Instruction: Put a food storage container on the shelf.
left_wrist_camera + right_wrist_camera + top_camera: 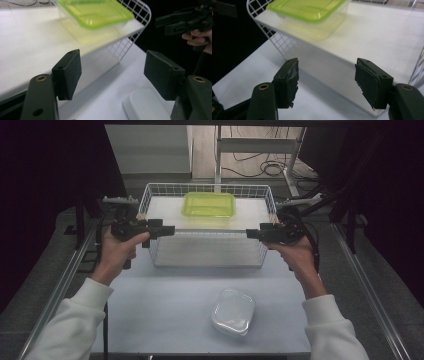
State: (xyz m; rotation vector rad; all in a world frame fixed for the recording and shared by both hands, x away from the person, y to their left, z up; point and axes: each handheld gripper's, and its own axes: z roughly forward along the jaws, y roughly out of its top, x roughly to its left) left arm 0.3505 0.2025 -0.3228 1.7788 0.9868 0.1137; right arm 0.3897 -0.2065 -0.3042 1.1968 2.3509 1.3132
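Both grippers at the wire basket, jaws apart.
Green-lidded container (pixel 209 205) blurs ahead of left gripper (pixel 165 230) and right gripper (pixel 252 233), between them; clear tub (pixel 233 311) lies nearer the person.

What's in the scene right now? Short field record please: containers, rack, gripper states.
surface: white table
rack: white wire basket with a white shelf, at the table's far side
on shelf: clear container with green lid, lid on
on table: clear lidded container, near edge, right of centre
left gripper: open, empty, at the rack's left side
right gripper: open, empty, at the rack's right side
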